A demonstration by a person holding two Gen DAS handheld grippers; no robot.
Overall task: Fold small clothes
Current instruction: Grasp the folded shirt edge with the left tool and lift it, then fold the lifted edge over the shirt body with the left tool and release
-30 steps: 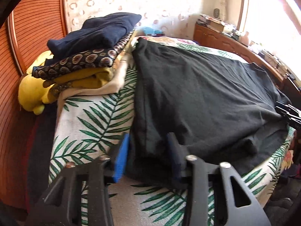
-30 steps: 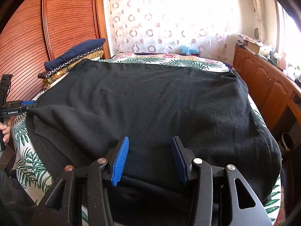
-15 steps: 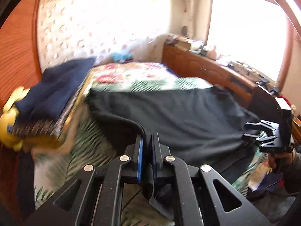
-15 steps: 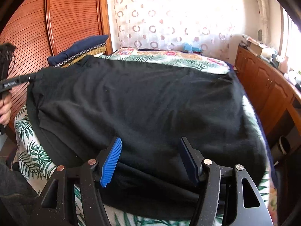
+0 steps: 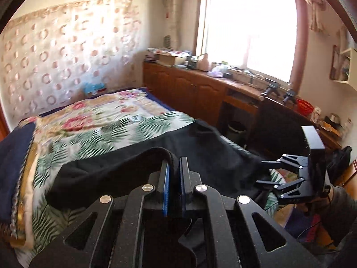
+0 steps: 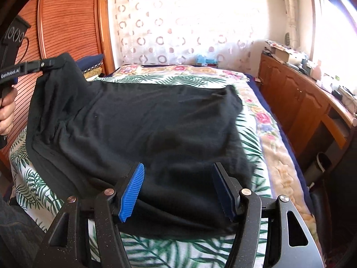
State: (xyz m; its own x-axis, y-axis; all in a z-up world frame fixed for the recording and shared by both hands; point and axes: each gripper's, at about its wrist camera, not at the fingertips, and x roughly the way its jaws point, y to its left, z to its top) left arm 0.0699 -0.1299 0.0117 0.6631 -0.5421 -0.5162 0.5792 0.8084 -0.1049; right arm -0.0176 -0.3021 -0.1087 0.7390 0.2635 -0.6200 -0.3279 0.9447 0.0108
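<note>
The left gripper (image 5: pixel 174 174) has its two blue pads pressed together on a fold of the one black garment (image 6: pixel 142 129), pinching its edge. The jaws have just been closing, with the cloth between them. In the right wrist view this gripper (image 6: pixel 48 63) shows at the left edge, held by a hand (image 6: pixel 6 111), and the pinched corner of the garment hangs from it, raised above the bed (image 6: pixel 256 120).

The right gripper (image 6: pixel 176 189) is spread wide, its two blue pads standing either side of the garment's near edge without pressing on it. Its jaws have just been opening. In the left wrist view it (image 5: pixel 265 172) sits at the right, over the far edge of the cloth, also spread.

The garment lies across the bed's leaf-and-flower cover, its left corner lifted, the rest flat and rumpled. It is the only loose garment on the bed.

One stack of folded clothes (image 5: pixel 15 174) sits at the left side of the bed, a dark blue piece on top and patterned and yellow pieces beneath; how many there are cannot be told.

Along the right wall runs one long wooden cabinet (image 5: pixel 191 89) with cluttered small things on top, below one bright window (image 5: pixel 250 29). A curtain (image 6: pixel 178 22) with ring patterns covers the far wall.
</note>
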